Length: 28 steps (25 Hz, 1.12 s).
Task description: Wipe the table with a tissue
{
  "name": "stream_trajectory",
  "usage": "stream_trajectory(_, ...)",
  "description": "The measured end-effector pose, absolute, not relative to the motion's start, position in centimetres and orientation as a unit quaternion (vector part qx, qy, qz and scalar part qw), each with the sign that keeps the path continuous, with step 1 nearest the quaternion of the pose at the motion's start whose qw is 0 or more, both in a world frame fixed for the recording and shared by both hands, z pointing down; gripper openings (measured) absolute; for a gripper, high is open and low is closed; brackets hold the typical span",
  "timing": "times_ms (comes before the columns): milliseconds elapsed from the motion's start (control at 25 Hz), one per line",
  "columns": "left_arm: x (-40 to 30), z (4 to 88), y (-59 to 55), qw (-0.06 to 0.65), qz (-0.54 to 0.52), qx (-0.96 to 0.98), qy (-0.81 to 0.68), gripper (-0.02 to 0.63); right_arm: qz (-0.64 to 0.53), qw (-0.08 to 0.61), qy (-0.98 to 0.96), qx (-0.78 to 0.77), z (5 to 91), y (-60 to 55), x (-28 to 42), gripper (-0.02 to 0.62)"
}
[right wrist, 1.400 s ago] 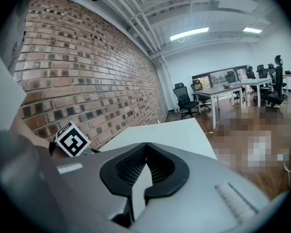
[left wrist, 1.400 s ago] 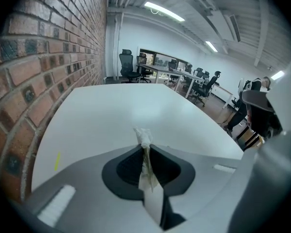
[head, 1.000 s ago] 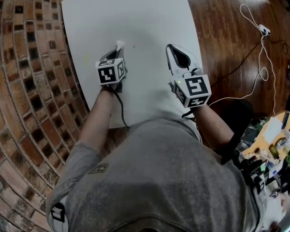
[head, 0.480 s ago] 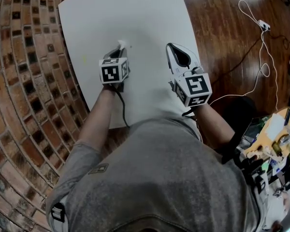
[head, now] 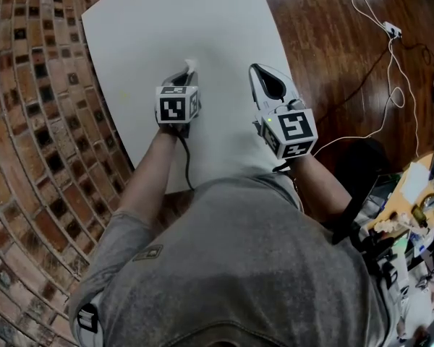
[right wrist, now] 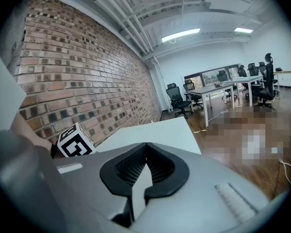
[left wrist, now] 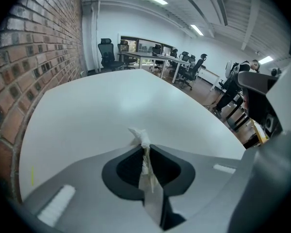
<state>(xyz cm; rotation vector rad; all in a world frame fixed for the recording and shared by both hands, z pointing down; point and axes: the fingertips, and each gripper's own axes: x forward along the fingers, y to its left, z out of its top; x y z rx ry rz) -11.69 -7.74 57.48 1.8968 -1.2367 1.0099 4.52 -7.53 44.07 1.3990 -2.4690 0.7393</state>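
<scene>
In our left gripper point(left wrist: 146, 148) we are clamping a crumpled white tissue point(left wrist: 139, 136) barely past its tips, risking jaws scraping the flat white table point(left wrist: 106, 106); our right gripper point(right wrist: 146, 147) is hanging closed, empty.

No legible text, label, brand, number or sign in any view

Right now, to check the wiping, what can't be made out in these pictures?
The small white paper tissue: mostly pinched inside the left gripper's shut jaws in its view; whether it touches the white table is unclear.
Head view: the table's near edge is covered by the person's grey shirt.
Right gripper view: the wooden floor partly under a mosaic patch.
Head view, lower right: clutter cut by the edge, too small.
</scene>
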Motion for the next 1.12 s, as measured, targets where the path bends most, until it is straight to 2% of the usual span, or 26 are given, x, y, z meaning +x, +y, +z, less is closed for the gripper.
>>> stream_trajectory(400,-10.5,57.4,-7.1,0.328,0.386,0.731,-0.458,0.032,0.235,0.096,-0.841,0.477,43.1,-7.6,4.2,0.014)
stream_trajectory(1120,-18.6,57.8,-4.6,0.360,0.363,0.686,-0.517,0.033,0.223,0.108,-0.862,0.442,42.6,-6.7,-0.5,0.014)
